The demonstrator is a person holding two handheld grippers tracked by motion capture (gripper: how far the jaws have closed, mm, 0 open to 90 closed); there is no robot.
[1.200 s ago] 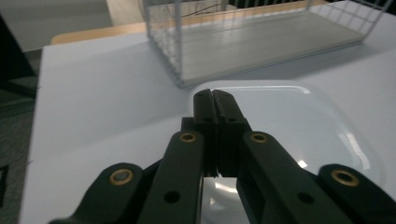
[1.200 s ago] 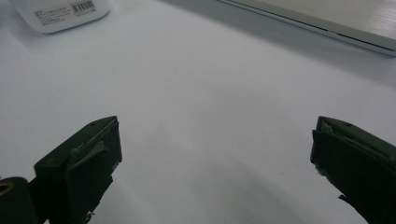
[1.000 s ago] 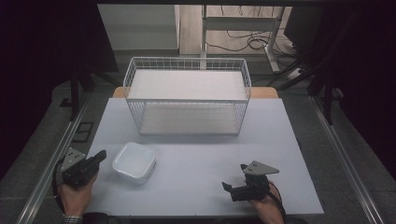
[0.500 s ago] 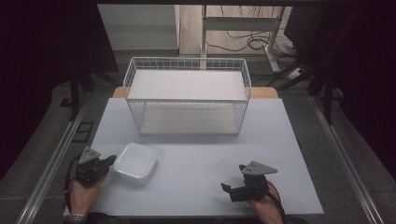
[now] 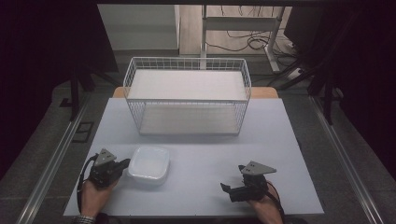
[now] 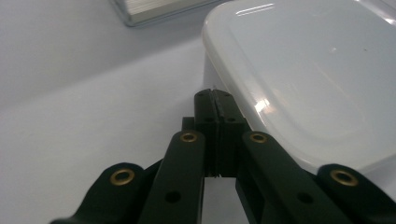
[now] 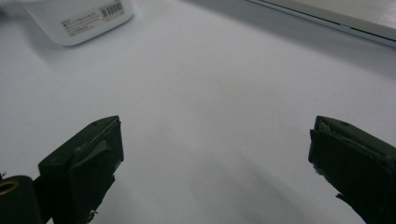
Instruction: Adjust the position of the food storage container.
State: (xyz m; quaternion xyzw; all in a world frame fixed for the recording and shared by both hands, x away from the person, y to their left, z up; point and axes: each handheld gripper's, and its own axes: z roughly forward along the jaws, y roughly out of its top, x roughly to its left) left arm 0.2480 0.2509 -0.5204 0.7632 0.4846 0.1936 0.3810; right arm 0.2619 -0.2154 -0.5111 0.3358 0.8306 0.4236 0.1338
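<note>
A white plastic container (image 5: 149,163) with its lid on sits on the table at the front left. My left gripper (image 5: 125,164) is at its left side, jaws pressed together with nothing between them, tips right at the container's wall (image 6: 212,77). The left gripper (image 6: 215,100) shows its pads meeting, and the lid (image 6: 308,70) spreads to their right. My right gripper (image 5: 225,188) rests at the front right of the table, jaws wide apart over bare tabletop (image 7: 215,172). The container (image 7: 79,18) with a barcode label lies far off in the right gripper view.
A white wire basket (image 5: 187,95) with a flat white board on top stands at the back middle of the table (image 5: 261,140). Metal rails run along both sides of the table. Cables lie on the floor behind.
My left gripper has moved right across the table toward the container and now reaches its left side. The right gripper has stayed put.
</note>
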